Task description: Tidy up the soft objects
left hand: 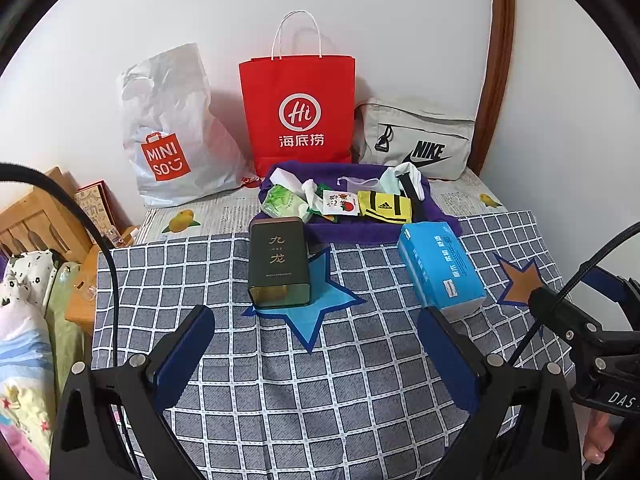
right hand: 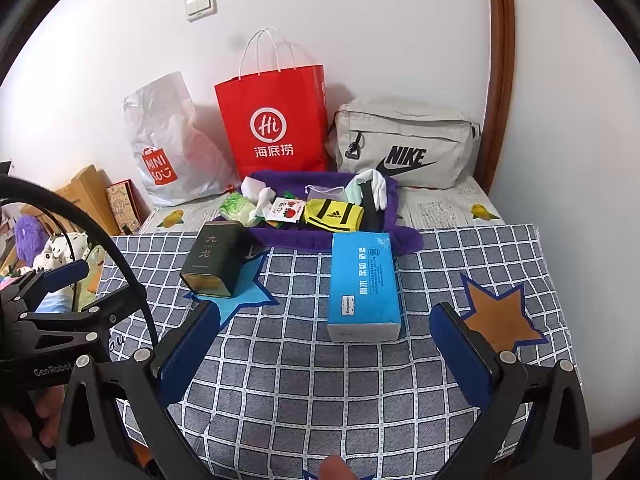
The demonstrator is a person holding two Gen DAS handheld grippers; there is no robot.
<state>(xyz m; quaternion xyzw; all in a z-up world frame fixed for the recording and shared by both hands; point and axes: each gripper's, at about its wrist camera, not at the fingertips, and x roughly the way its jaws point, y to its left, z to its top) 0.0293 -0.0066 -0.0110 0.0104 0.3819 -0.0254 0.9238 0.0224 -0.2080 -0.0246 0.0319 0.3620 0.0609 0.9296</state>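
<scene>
Your left gripper (left hand: 316, 344) is spread wide with nothing between its 2 blue pads, and it hovers above the grey checked cloth (left hand: 360, 380) without touching any object. Your right gripper (right hand: 326, 344) is likewise spread wide and holds nothing; it sits above the same cloth, just short of the near end of the blue tissue pack (right hand: 362, 280). The tissue pack lies flat on the cloth, its far end touching the purple tray (right hand: 280, 236). The dark green tin (left hand: 279, 262) lies on its side, partly over the blue star patch (left hand: 316, 312), with its far end just beside the tray. A brown star patch (right hand: 498, 316) marks the cloth to the right of the tissue pack. Inside the tray, the soft objects are grouped together: a yellow adidas item (right hand: 334, 216), a white glove (right hand: 376, 188), a green packet (left hand: 282, 202) and a small white sachet with a red fruit print (left hand: 340, 202). Behind the tray, 3 bags stand against the wall: a MINISO plastic bag (left hand: 172, 136), a red paper bag (left hand: 298, 112) and a grey NIKE bag (right hand: 408, 140).
</scene>
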